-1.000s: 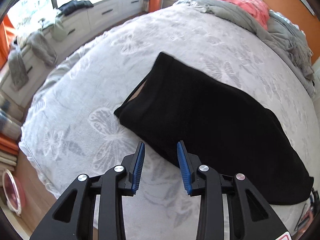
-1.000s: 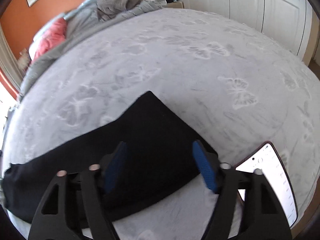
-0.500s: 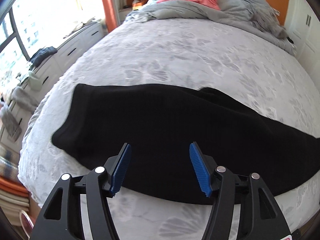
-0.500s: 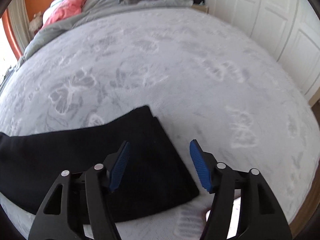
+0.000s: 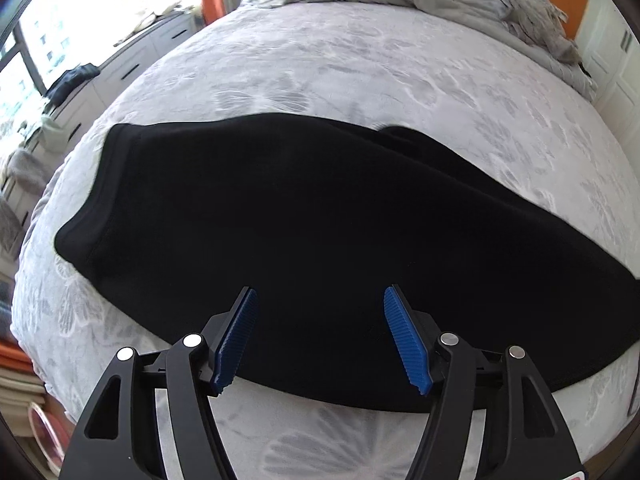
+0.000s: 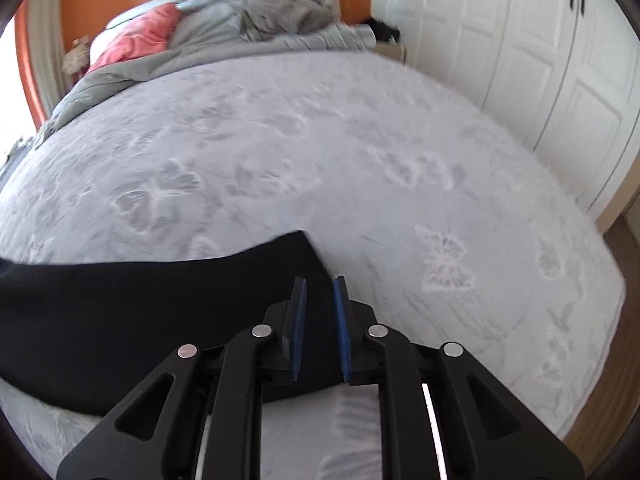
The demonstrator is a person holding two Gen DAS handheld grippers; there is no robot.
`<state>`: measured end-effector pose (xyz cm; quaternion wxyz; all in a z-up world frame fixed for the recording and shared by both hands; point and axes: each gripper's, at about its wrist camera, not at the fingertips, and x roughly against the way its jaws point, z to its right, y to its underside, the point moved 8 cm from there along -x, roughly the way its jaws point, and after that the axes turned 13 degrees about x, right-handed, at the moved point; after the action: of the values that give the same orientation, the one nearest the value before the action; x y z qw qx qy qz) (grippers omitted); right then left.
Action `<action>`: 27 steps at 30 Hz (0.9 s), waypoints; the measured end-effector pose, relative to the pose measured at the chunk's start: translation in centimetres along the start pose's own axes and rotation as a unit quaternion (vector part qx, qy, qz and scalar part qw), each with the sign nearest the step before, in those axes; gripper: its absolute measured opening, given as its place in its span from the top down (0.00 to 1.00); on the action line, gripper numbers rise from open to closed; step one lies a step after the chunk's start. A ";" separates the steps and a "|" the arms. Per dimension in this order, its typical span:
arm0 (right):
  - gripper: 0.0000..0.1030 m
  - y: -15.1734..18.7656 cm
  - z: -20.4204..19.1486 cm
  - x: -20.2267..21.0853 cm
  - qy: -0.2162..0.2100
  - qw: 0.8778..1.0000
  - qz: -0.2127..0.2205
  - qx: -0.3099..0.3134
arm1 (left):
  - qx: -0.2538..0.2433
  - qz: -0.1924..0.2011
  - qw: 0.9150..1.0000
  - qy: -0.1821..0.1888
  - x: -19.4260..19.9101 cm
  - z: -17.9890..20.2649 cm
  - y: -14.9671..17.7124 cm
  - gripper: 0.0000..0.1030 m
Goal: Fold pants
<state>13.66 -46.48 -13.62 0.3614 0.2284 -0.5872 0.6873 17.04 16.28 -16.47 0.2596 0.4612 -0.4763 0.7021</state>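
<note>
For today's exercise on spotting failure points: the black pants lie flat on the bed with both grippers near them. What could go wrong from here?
1. The right gripper, whose jaws have just been closing, sits at the leg-end corner of the pants; a small bite may catch one layer or slip off.
2. The left gripper, jaws just opened wide, holds nothing, so lifting one end could drag the fabric askew across the bedspread.

Grey butterfly-print bedspread (image 5: 360, 60), rumpled grey duvet (image 6: 256, 20) w/ pink pillow (image 6: 136, 40); white wardrobe doors (image 6: 520, 40), window-side drawers (image 5: 132, 64)
</note>
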 end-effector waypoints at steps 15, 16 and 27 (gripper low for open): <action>0.66 -11.3 -47.9 7.0 -0.369 0.906 0.018 0.207 | 0.055 -0.021 0.997 -0.046 -4.1 -11.2 -1.8 0.37; 0.65 -12.0 -50.2 6.4 -0.359 0.907 0.016 0.221 | 0.045 -0.016 0.998 -0.041 -3.9 -11.3 -1.7 0.37; 0.97 -13.8 -59.9 2.2 -0.317 0.901 0.009 0.296 | -0.013 -0.008 1.000 0.012 -2.9 -11.8 0.0 0.36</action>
<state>29.45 12.92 -15.48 0.0660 0.5254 -0.4420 0.7240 13.59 27.21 -20.47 0.2772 0.4527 -0.4787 0.6993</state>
